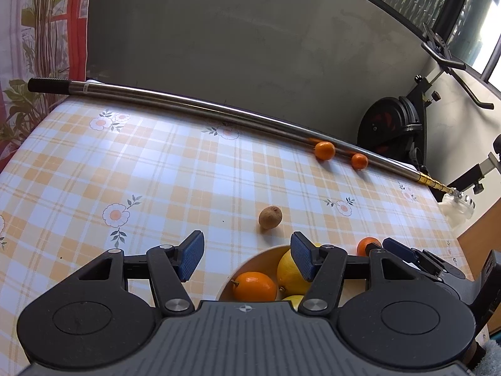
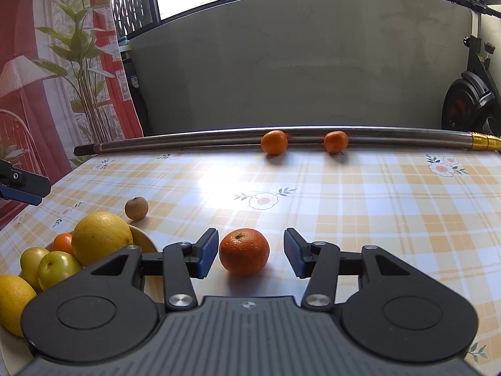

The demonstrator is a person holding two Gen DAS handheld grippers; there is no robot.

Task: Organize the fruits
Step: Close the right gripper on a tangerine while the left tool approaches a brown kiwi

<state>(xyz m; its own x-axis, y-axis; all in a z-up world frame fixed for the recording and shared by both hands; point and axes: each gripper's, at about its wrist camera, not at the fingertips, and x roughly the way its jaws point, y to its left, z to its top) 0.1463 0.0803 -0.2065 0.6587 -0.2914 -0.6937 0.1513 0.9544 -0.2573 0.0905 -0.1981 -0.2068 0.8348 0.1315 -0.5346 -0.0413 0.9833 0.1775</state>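
Right claw [image 2: 250, 255] apart around tangerine [image 2: 244, 251] – not touching, left claw [image 1: 247, 255] apart (above bowl [image 1: 263, 252])

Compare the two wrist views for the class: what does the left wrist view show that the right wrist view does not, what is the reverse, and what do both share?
Only the left wrist view shows the pole's clear end fitting past the table edge, and the open left gripper above the bowl.

Only the right wrist view shows the green fruit in the bowl, and the open right gripper straddling the nearest mandarin, which sits closer to the left pad.

Both show the metal pole, two mandarins against it, the brown fruit and the checked tablecloth.
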